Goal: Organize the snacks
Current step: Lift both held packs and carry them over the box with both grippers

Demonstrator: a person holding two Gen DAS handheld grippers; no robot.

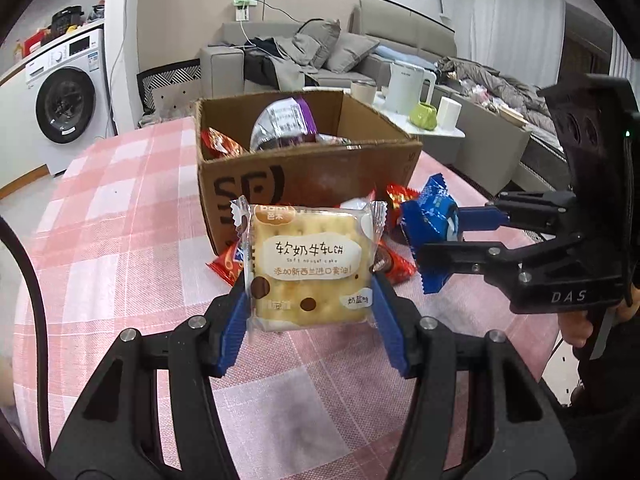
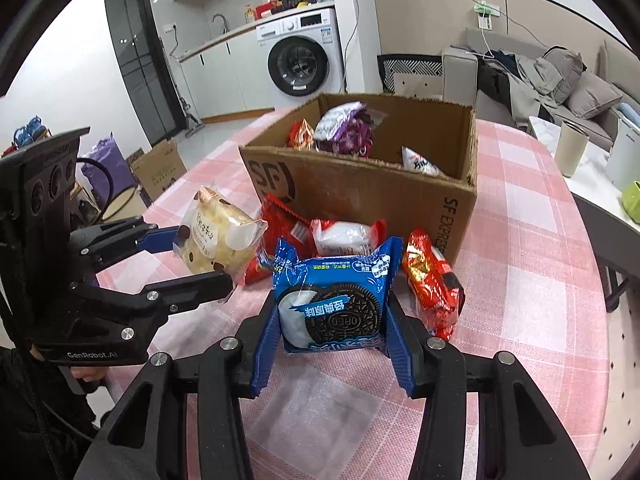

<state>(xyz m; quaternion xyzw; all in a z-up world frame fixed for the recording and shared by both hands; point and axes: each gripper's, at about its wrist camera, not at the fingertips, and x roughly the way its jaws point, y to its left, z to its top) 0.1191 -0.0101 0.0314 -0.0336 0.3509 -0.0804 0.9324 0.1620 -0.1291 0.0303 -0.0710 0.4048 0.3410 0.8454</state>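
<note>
My left gripper (image 1: pixel 310 300) is shut on a yellow nougat cracker packet (image 1: pixel 310 266), held above the pink checked tablecloth in front of the cardboard box (image 1: pixel 308 176). It shows in the right wrist view too (image 2: pixel 218 236). My right gripper (image 2: pixel 332 320) is shut on a blue Oreo packet (image 2: pixel 334 304), also seen in the left wrist view (image 1: pixel 430 224). The open box (image 2: pixel 360 188) holds a purple packet (image 2: pixel 344 128), a red packet (image 2: pixel 302 134) and a white one (image 2: pixel 420 164). Red packets (image 2: pixel 434 284) (image 2: pixel 280 236) and a white packet (image 2: pixel 346 236) lie on the table before the box.
The round table (image 2: pixel 540 240) has its edge close on the right. A side table beyond it holds a cup (image 2: pixel 574 148), a white kettle (image 1: pixel 408 86) and a green object (image 1: pixel 424 116). A sofa and washing machine (image 2: pixel 304 60) stand behind.
</note>
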